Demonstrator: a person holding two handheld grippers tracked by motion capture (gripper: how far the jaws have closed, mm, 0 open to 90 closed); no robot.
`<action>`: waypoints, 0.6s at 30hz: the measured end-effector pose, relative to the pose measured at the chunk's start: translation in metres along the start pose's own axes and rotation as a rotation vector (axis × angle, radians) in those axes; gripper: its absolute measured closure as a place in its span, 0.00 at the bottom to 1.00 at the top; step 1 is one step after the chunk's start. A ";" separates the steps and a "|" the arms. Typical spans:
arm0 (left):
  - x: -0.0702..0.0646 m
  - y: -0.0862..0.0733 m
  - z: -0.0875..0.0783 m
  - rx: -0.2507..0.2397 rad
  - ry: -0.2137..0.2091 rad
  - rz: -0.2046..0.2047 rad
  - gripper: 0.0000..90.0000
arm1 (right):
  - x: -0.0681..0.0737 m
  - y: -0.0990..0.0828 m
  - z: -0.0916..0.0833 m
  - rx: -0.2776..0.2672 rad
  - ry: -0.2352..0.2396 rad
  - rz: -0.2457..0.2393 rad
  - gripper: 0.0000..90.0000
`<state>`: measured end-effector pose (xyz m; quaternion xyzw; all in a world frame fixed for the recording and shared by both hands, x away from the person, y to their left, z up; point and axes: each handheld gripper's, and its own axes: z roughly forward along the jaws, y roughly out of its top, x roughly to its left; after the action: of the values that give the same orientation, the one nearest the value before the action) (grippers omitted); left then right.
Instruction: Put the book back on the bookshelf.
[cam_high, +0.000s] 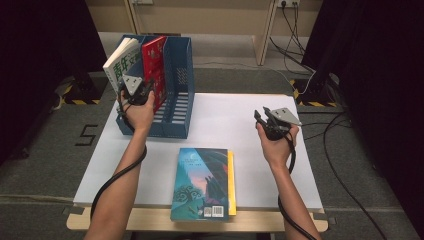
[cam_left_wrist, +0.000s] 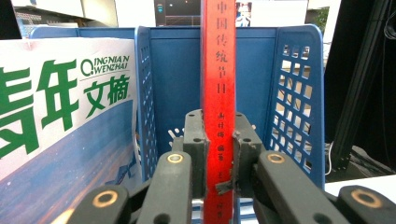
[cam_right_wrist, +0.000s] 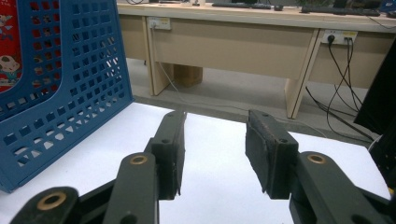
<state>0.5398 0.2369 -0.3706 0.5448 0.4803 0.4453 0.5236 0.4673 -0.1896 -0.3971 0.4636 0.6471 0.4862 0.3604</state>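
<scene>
A blue file rack (cam_high: 177, 90) stands at the table's back left. A thin red book (cam_high: 154, 67) stands upright in one of its slots, and my left gripper (cam_high: 145, 92) is shut on its spine (cam_left_wrist: 218, 93), one jaw on each side. A white magazine with green lettering (cam_high: 121, 62) (cam_left_wrist: 56, 107) leans in the slot to the left. A book with a blue and teal cover (cam_high: 202, 182) lies flat at the table's front edge. My right gripper (cam_high: 259, 117) (cam_right_wrist: 212, 149) hovers open over the white tabletop (cam_right_wrist: 210, 186), nothing between its jaws.
The rack's perforated side wall (cam_right_wrist: 51, 79) is at the left of the right gripper view. Beyond the table stands a wooden desk (cam_right_wrist: 243, 37) with cables (cam_high: 295, 35) running across the floor. Dark curtains flank both sides.
</scene>
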 end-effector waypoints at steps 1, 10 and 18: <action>0.000 -0.002 0.000 -0.003 -0.004 -0.002 0.88 | 0.000 -0.001 0.000 0.002 0.000 0.000 0.65; 0.004 -0.012 0.000 0.011 -0.010 -0.011 0.88 | 0.003 -0.003 0.001 0.010 0.003 -0.002 0.65; 0.006 -0.023 -0.001 0.041 -0.012 -0.008 0.88 | 0.004 -0.004 0.002 0.010 0.008 0.004 0.65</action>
<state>0.5386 0.2426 -0.3932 0.5562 0.4884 0.4298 0.5171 0.4672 -0.1857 -0.4019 0.4646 0.6502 0.4856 0.3544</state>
